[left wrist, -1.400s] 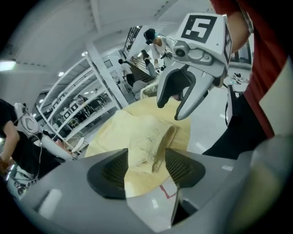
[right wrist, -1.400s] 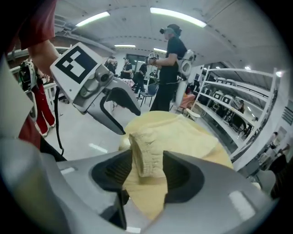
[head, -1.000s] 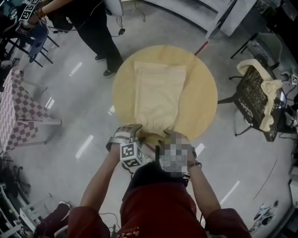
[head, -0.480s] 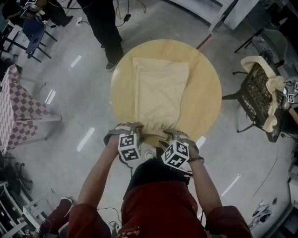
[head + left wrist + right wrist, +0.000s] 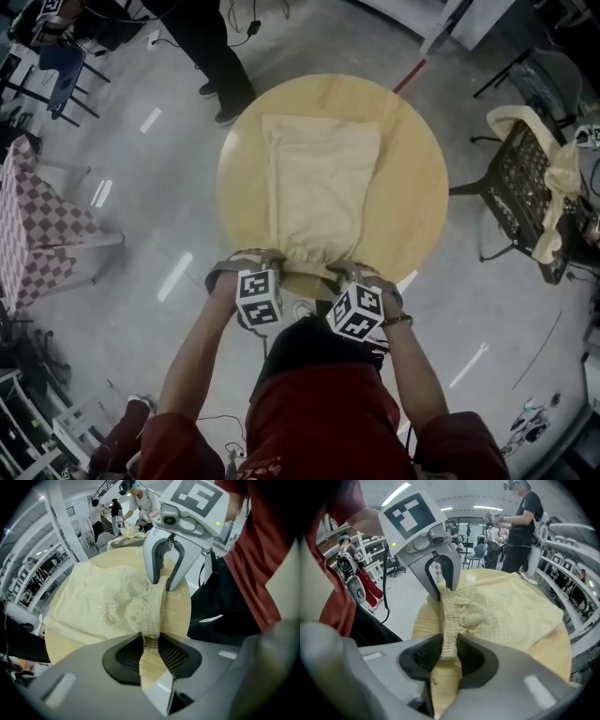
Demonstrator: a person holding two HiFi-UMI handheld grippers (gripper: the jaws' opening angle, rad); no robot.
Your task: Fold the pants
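The pants point(image 5: 319, 187), pale yellow and lightly crinkled, lie flat down the middle of a round wooden desk point(image 5: 412, 197), the legs folded together into one long panel that reaches toward the far rim. Their gathered elastic waistband point(image 5: 314, 258) sits at the near edge, closest to the person. The left claw point(image 5: 150, 641) grips one end of that waistband: its jaws have just been closing, and the ribbed band is now pinched between the pads. The right claw point(image 5: 447, 653) holds the other end the same way, its jaws also just closed in on the fabric, so the band runs stretched between the two claws along the desk's edge. Both claws point steeply down, their marker cubes facing up. The bare wood shows as a wide crescent to either side of the cloth. Around the desk spreads a glossy grey floor point(image 5: 141, 234) with streaks of reflected ceiling light and a short red line point(image 5: 410, 77) beyond the far rim. A checked cloth point(image 5: 37, 234) covers something at the left, a dark frame draped with cream fabric point(image 5: 525, 178) stands at the right, and another person's dark legs point(image 5: 211, 56) stand just past the desk, near a blue chair point(image 5: 61, 61).
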